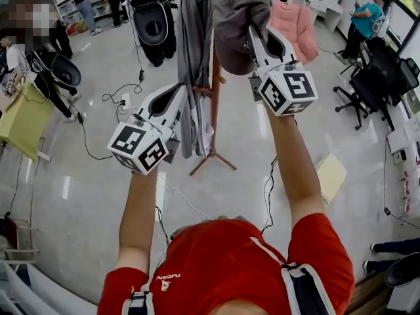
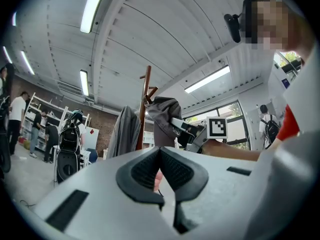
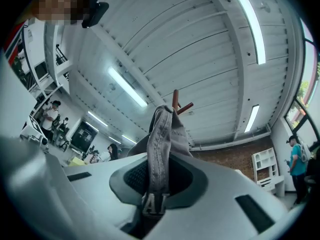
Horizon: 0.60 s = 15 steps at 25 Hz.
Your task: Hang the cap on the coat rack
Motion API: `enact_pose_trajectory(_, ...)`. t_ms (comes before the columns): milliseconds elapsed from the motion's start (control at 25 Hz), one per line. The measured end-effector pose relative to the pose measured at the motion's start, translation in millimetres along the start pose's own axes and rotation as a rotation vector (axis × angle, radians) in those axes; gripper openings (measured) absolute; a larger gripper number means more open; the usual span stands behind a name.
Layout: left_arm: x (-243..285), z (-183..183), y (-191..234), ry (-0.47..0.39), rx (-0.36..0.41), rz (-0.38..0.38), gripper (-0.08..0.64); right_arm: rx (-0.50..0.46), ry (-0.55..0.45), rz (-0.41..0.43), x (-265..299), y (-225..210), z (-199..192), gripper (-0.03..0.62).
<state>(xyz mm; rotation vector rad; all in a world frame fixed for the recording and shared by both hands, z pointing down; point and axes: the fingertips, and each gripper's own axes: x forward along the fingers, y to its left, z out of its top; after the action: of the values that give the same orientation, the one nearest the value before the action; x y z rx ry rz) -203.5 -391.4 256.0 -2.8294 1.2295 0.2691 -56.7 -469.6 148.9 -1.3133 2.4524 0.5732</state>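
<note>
A grey cap (image 1: 236, 18) hangs up against the top of the wooden coat rack (image 1: 214, 97). My right gripper (image 1: 262, 38) is raised beside it and shut on the cap's back strap (image 3: 159, 149); in the right gripper view the rack's top pegs (image 3: 177, 101) show just above the cap. From the left gripper view the cap (image 2: 162, 116) drapes beside the pole (image 2: 144, 104), with the right gripper (image 2: 182, 129) under it. My left gripper (image 1: 176, 96) is lower and to the left of the rack, its jaws together (image 2: 160, 156) with nothing in them.
A grey jacket (image 1: 195, 51) hangs on the rack's left side. A pink garment (image 1: 296, 21) lies behind. Golf bags (image 1: 151, 18) stand at the back, office chairs (image 1: 377, 77) at right, a yellow table (image 1: 23, 120) at left. Cables (image 1: 125, 97) cross the floor; several people stand around.
</note>
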Motion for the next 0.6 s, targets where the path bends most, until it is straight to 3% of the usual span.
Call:
enact_pose_trajectory(280, 1, -6, 4, 0.005, -0.018, -0.007, 0.009, -0.019, 0.092, 0.006, -1, 2, -28, 0.134)
enact_pose_trajectory(480, 5, -6, 4, 0.004, -0.007, -0.006, 0.009, -0.019, 0.146, 0.036, -12, 5, -42, 0.238)
enact_pose_trajectory(600, 5, -5, 6, -0.003, 0.014, -0.001, 0.009, -0.013, 0.152, 0.047, -24, 12, -46, 0.255)
